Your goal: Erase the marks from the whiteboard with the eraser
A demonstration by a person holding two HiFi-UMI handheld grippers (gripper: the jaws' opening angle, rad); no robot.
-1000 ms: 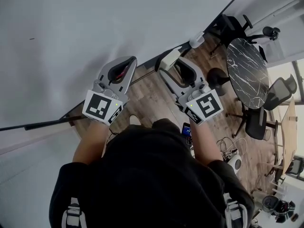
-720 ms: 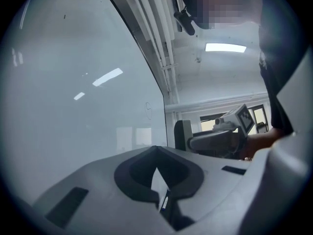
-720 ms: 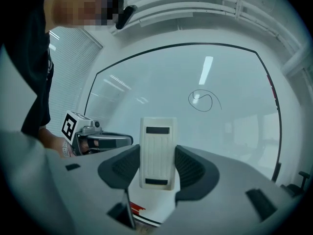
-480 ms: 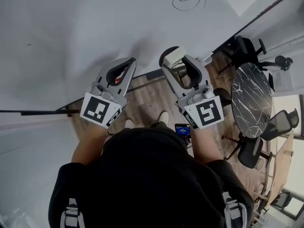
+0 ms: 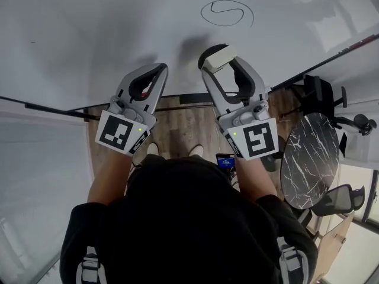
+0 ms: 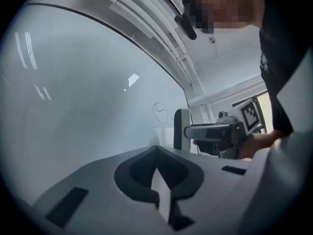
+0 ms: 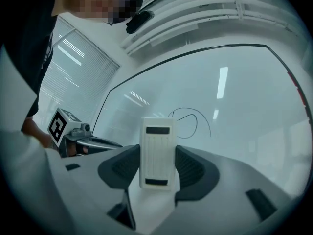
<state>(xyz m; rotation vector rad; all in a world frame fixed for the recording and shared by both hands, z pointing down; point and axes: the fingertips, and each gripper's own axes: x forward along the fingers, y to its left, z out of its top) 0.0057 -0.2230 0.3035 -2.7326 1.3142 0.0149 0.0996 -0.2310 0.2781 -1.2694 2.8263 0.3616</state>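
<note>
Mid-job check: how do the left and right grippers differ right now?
The right gripper has its jaws clamped on the white eraser; the left gripper has its jaws shut on nothing. The right gripper sits just below the looped mark; the left gripper is further left of it. Both point toward the whiteboard.

Bare whiteboard (image 5: 89,28) lies between the eraser (image 5: 220,57) and the drawn loop (image 5: 227,12) — nothing in the way. Left gripper (image 5: 160,70) is alongside, apart from the right gripper (image 5: 220,60) — the board's lower rail (image 5: 47,107) runs beneath both.
</note>
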